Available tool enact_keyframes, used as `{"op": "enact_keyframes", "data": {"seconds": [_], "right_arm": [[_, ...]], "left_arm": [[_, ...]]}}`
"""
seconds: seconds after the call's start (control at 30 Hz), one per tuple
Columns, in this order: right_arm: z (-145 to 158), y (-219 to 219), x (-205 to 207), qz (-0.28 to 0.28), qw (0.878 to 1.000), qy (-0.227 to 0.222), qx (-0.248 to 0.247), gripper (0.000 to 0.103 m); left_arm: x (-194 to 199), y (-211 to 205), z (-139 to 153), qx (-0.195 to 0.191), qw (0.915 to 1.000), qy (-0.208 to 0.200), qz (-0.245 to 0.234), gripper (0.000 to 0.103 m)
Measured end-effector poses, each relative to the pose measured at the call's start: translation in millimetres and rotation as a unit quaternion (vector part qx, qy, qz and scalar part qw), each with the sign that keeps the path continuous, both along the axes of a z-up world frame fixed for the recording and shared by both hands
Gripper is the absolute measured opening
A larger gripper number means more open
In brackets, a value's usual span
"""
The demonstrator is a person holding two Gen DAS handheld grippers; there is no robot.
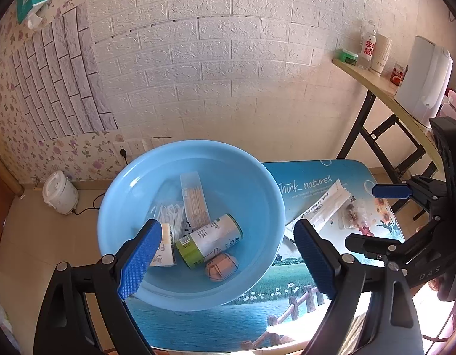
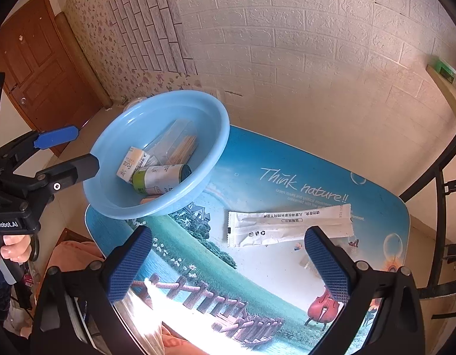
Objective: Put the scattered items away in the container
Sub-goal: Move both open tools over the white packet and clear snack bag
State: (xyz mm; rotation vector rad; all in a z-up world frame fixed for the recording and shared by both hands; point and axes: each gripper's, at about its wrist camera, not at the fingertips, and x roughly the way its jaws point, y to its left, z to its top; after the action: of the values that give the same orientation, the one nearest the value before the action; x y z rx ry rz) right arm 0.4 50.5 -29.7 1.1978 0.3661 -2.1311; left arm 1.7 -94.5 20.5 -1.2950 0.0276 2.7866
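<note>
2 grippers angle down over the table point(image 2: 287, 159), as I read it. Left gripper point(image 1: 225, 254) hangs over the blue basin point(image 1: 133, 183), jaws spread wide, nothing between them. Right gripper point(image 2: 228, 261) also gapes, empty, above the tabletop. Basin holds a toothpick box point(image 1: 194, 204), green-capped can point(image 1: 210, 244), floss picks point(image 1: 168, 211). White sachet point(image 2: 290, 224) lies on the table, outside the basin.

We noted bright daylight in both fisheye views. Glare burned out the near edge of the table point(image 2: 180, 319), also in the left view. Walls bowed strongly toward black corner vignettes. Focus was sharp centrally, slightly soft at the rims.
</note>
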Motion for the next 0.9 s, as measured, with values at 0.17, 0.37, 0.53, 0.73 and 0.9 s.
{"op": "enact_keyframes", "data": {"seconds": [0.17, 0.37, 0.53, 0.73, 0.9], "right_arm": [[-1, 18, -2, -0.013, 1.0, -0.009, -0.001, 0.103], [-1, 40, 1, -0.02, 1.0, -0.007, -0.007, 0.103], [0, 57, 2, -0.031, 0.999, -0.005, -0.015, 0.103], [-1, 76, 1, -0.043, 0.999, -0.005, -0.016, 0.103], [0, 93, 3, -0.049, 0.998, 0.0, -0.025, 0.103]], "left_arm": [[-1, 13, -1, 0.005, 1.0, -0.006, 0.003, 0.091], [-1, 37, -1, -0.008, 0.9998, -0.007, -0.015, 0.091], [6, 57, 4, -0.019, 0.9991, 0.008, -0.038, 0.091], [6, 73, 3, -0.023, 0.9986, 0.004, -0.047, 0.091], [5, 90, -1, -0.024, 0.998, 0.002, -0.058, 0.091]]}}
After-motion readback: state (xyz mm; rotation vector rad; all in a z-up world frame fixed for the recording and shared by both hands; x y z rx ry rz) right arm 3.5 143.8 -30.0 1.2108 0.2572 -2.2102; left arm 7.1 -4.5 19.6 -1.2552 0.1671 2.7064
